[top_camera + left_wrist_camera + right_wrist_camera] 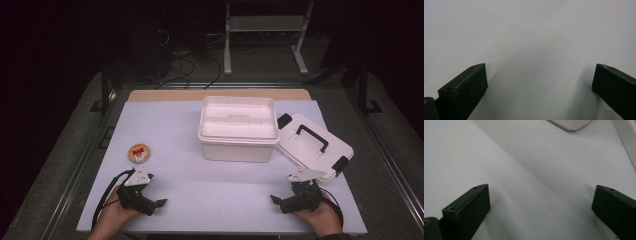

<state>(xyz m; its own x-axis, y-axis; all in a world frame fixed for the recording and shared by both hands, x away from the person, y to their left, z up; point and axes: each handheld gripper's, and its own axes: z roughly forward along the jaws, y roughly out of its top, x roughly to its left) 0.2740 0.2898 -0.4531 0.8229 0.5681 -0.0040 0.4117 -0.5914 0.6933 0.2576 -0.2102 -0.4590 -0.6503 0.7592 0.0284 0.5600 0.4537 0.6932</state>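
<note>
Both grippers, left [159,203] and right [274,199], rest on the tabletop [220,180], jaws spread, nothing between them. Risk: the small disc [139,152], beyond the left jaws, may skid if nudged off-centre.

The room lay dark beyond the lit tabletop [175,130], whose white sheet left a strip of bare wood [215,94] along the far edge. Behind it a pale metal frame [265,37] stood on the grey floor [260,67], with black cables [192,67] looping beside it. Dark rails [387,150] ran along both side edges.
</note>
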